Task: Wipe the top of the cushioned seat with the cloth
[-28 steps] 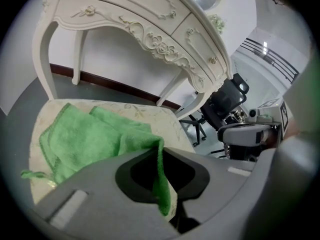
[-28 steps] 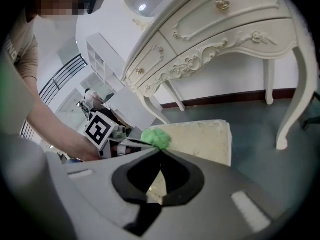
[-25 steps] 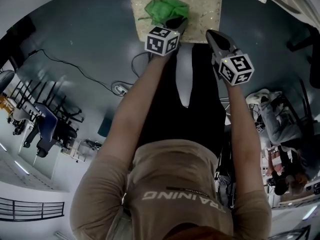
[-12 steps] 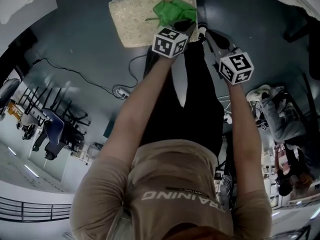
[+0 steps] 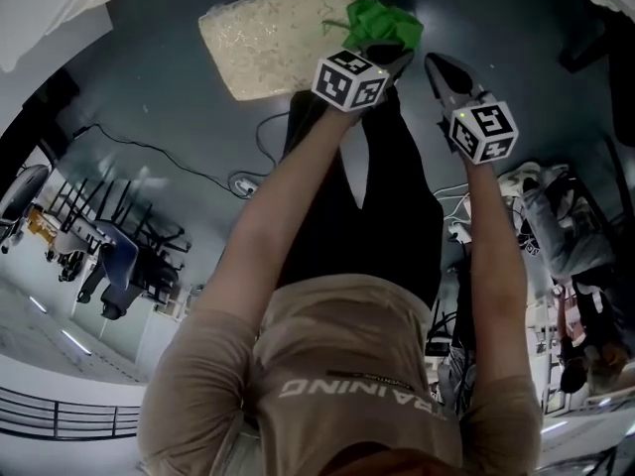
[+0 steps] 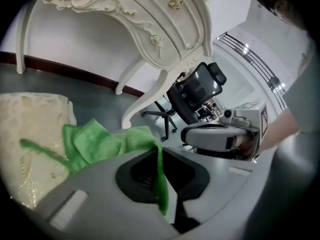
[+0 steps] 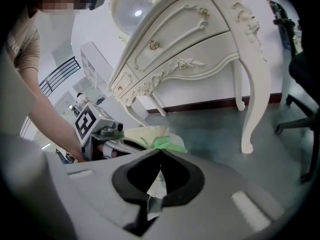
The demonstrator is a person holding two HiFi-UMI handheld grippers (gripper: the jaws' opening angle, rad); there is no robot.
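Left hand-held gripper (image 6: 159, 151) and right hand-held gripper (image 7: 160, 153) both closed, held forward.

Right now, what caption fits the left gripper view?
Left gripper clamps the green cloth at the cushioned seat's edge.

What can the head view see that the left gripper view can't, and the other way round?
Only the head view shows the person's torso, both forearms and a cable trailing on the floor.

Only the left gripper view shows, close up, the left gripper with its jaws shut on a fold of cloth, and the carved front of a white table.

Both show the green cloth at the edge of the cushioned seat, and the right gripper beside it.
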